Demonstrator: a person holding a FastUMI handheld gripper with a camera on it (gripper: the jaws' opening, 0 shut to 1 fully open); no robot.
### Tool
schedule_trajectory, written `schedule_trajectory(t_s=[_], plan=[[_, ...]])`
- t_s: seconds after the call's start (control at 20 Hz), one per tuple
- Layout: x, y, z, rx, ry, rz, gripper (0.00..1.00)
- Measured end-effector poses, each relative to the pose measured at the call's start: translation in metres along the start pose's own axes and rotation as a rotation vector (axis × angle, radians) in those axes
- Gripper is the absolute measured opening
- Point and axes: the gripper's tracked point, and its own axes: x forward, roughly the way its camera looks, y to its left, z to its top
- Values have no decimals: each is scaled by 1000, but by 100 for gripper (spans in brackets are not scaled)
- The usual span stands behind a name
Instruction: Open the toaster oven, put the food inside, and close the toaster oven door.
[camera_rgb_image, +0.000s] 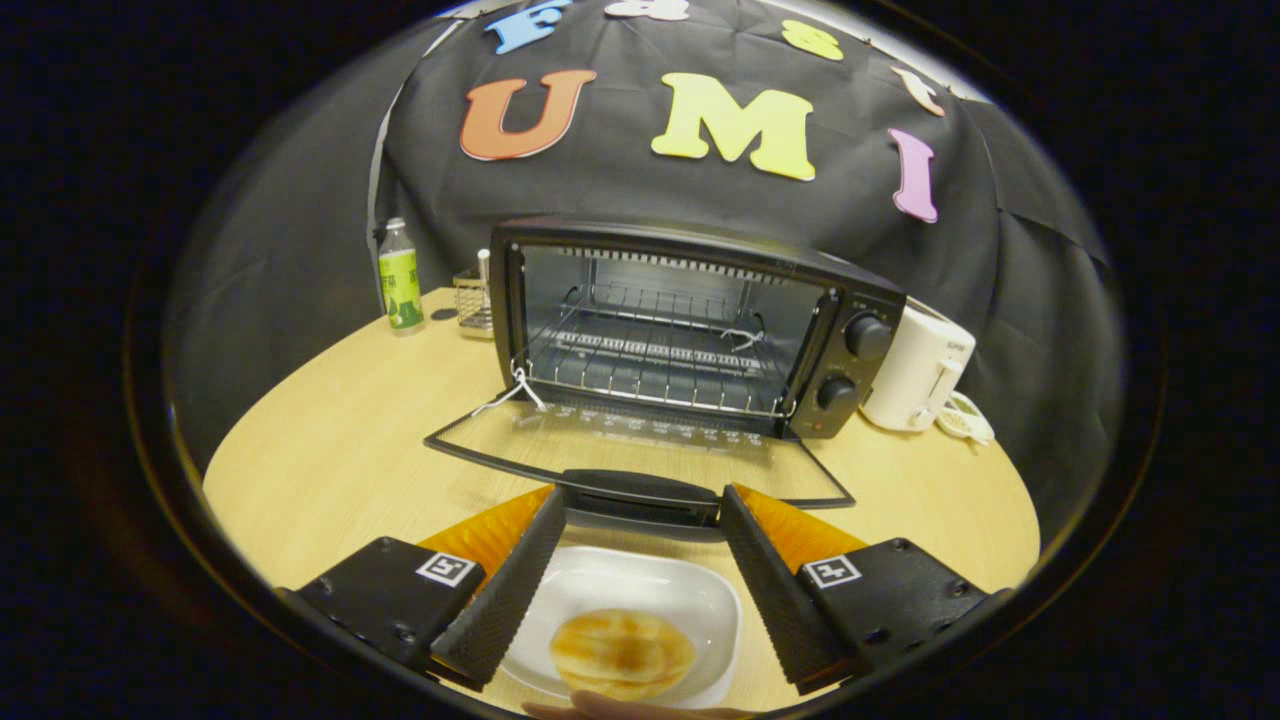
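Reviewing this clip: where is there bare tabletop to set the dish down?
Bare table lies between the bottle and the open oven door, and right of the door below the white appliance. It is crowded at the open tongs, around the dish with food.

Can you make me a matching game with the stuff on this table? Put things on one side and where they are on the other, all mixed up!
Things:
1. bread
2. green bottle
3. white kettle
4. toaster oven door

Places:
A. right of the oven's knobs
B. folded down flat, just ahead of the open gripper
C. on the white plate between the fingers
D. far back, left of the oven

Pairs: 1-C, 2-D, 3-A, 4-B
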Motion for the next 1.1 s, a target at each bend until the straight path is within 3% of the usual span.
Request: schedule_trajectory(t_s=[0.15, 0.3, 0.45, 0.85, 1.1], plan=[[8, 4, -21, 44, 81, 19, 100], [5, 3, -18, 18, 64, 21, 100], [-3, -4, -2, 34, -22, 2, 100], [-80, -5, -3, 4, -225, -3, 100], [-88, 2, -46, 16, -179, -29, 100]])
